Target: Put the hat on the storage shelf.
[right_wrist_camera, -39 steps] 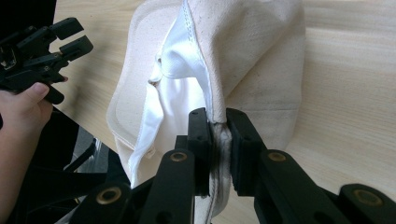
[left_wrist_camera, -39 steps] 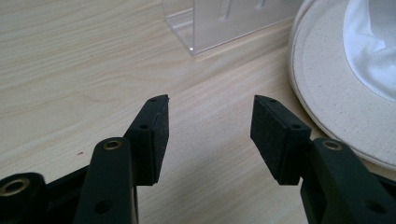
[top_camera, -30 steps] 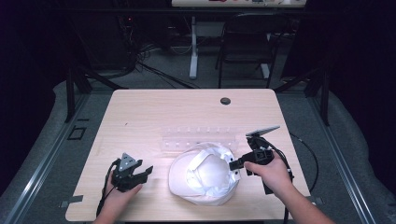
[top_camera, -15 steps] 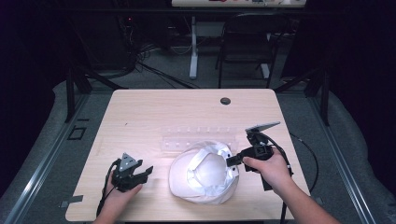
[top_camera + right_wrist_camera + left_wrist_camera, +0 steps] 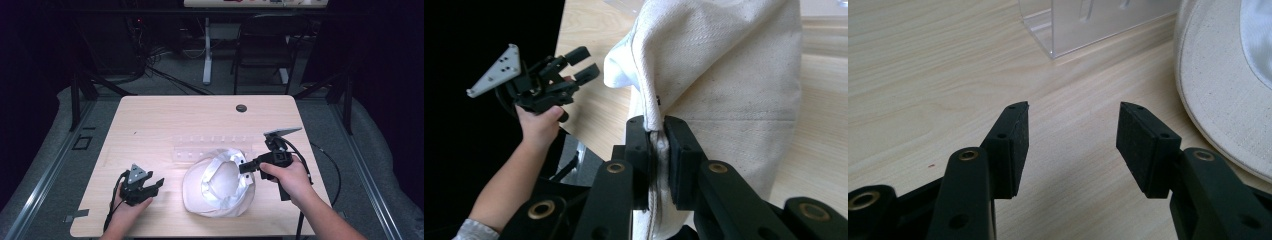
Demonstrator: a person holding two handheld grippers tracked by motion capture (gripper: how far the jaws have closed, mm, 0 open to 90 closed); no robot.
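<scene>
My right tongs (image 5: 658, 150) are clamped hard on the rim of the cream bucket hat (image 5: 220, 187), the folded edge of cloth pinched flat between both pads, as the right gripper view shows. What has changed over the last second is the hat's shape: before, it lay as a low rounded mound near the front of the bench (image 5: 150, 120), and now its right side is lifted and tipped, so the pale lining of the crown opens toward the high view and the brim on the left stays down on the wood. I judge that the grip has taken and the cloth follows my hand, so the hat can be turned over or carried toward the clear plastic rack (image 5: 210, 145) lying just beyond it. My left tongs (image 5: 149, 186) rest near the front left of the bench, well apart from the hat, with the jaws standing open on nothing; in the left gripper view only bare wood lies between the pads (image 5: 1015, 140), with the hat's brim (image 5: 1218, 100) off to the right. That hand has kept its place, so it is free to steady the limp far brim.
</scene>
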